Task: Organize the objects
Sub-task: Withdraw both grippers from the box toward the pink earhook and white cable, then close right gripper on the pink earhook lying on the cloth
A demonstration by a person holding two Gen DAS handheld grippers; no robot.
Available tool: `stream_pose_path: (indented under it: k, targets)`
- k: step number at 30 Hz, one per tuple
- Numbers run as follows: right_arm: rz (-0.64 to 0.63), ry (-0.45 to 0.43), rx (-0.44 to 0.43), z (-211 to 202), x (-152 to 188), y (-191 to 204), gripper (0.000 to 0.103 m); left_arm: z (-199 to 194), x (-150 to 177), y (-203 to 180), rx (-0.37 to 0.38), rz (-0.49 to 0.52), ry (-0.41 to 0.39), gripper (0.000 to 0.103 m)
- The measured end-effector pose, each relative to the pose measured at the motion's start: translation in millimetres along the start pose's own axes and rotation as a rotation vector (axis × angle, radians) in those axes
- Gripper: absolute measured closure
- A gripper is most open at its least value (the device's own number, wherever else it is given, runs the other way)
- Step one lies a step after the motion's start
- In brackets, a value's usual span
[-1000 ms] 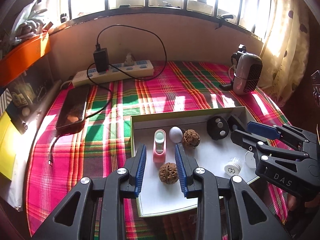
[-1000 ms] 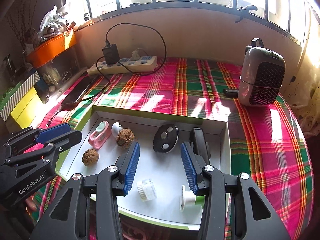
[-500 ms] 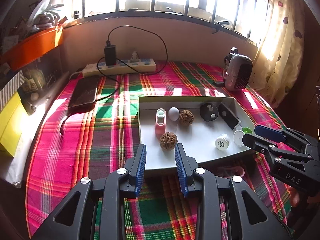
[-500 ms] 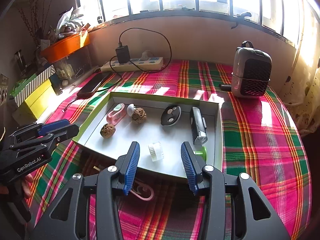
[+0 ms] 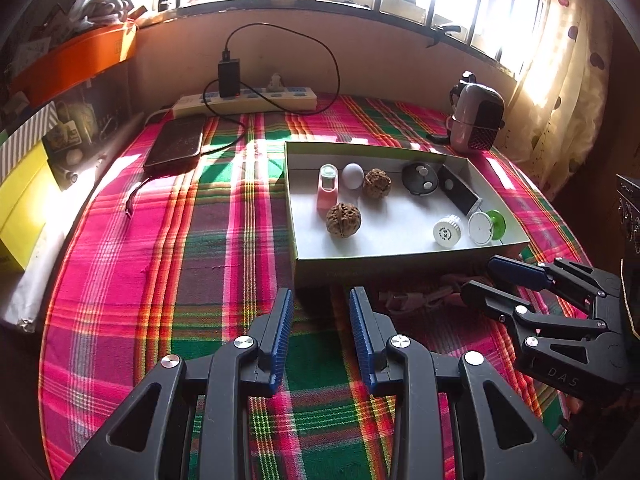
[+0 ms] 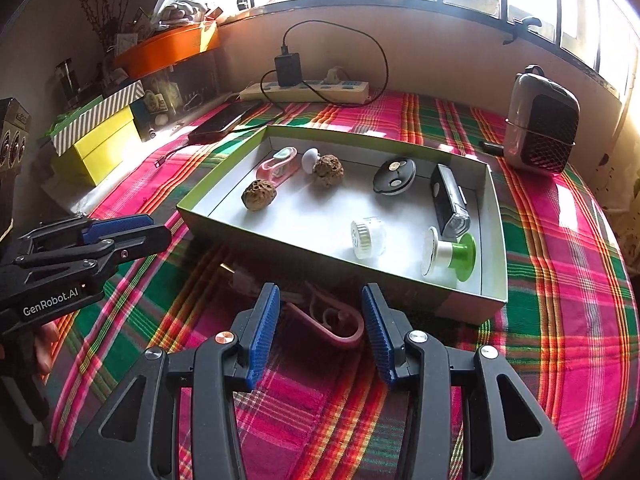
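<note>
Tray (image 6: 494, 216) w/ objects lies just beyond both jaws; left gripper (image 5: 320, 312) & right gripper (image 6: 322, 308) parted, empty.

My left gripper (image 5: 320, 300), a black two-finger tool with ribbed blue pads, fills the bottom centre of its own wrist view, pointing forward and downward. Its jaws stand parted with nothing between the pads, the gap fairly narrow. In the right wrist view it enters from the left edge (image 6: 132, 232), fingers pointing toward the right, and fingers of my hand (image 6: 44, 340) show beneath its body at lower left. My right gripper (image 6: 320, 308), of the same black build with blue pads, sits at the bottom centre of its view, jaws parted wider and gripping nothing. In the left wrist view it reaches in from the right edge (image 5: 480, 280).
</note>
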State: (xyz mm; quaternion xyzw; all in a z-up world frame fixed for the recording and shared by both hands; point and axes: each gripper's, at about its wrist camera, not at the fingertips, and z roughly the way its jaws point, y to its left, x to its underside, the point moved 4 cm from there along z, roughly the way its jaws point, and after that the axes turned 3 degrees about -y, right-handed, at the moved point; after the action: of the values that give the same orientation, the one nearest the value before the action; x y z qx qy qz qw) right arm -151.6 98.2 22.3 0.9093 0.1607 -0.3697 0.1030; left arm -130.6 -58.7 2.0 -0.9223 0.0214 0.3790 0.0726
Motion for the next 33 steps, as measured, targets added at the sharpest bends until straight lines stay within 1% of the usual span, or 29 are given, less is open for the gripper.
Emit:
stream_pose_path:
  k: [6,9,12,16,18,22,25,29,31,33]
  targets:
    - [0.015,0.015,-0.015,3.4,2.1,-4.1,0.059,4.3,5.9,0.5,0.003,-0.003,0.022,0.075]
    - [-0.004,0.023,-0.015,1.9,2.9,-0.7,0.059,6.8,6.7,0.4,0.007,-0.004,0.030,0.075]
    - [-0.026,0.030,-0.041,0.0,4.8,4.1,0.059,10.3,7.0,-0.6,0.013,0.002,0.040,0.075]
    - [-0.038,0.038,-0.017,2.7,4.5,3.7,0.059,13.0,7.3,-1.3,0.018,0.005,0.046,0.075]
    - [-0.048,0.059,-0.028,6.1,5.3,5.2,0.059,15.4,7.7,-1.1,0.019,0.005,0.051,0.075]
    - [-0.085,0.085,-0.019,11.1,7.3,9.1,0.059,16.9,7.4,-1.1,0.021,0.006,0.052,0.075]
    - [-0.085,0.090,-0.003,13.4,8.0,8.2,0.059,20.2,6.2,-4.1,0.034,0.016,0.055,0.075]
    - [-0.091,0.089,0.006,13.2,8.8,7.8,0.059,25.5,5.4,-9.0,0.080,0.026,0.064,0.075]
    - [-0.087,0.087,0.019,13.0,9.3,5.9,0.067,29.0,4.1,-10.4,0.093,0.023,0.075,0.075]
    - [-0.079,0.090,0.021,12.5,10.6,3.5,0.070,30.2,2.8,-12.2,0.113,0.021,0.074,0.075]
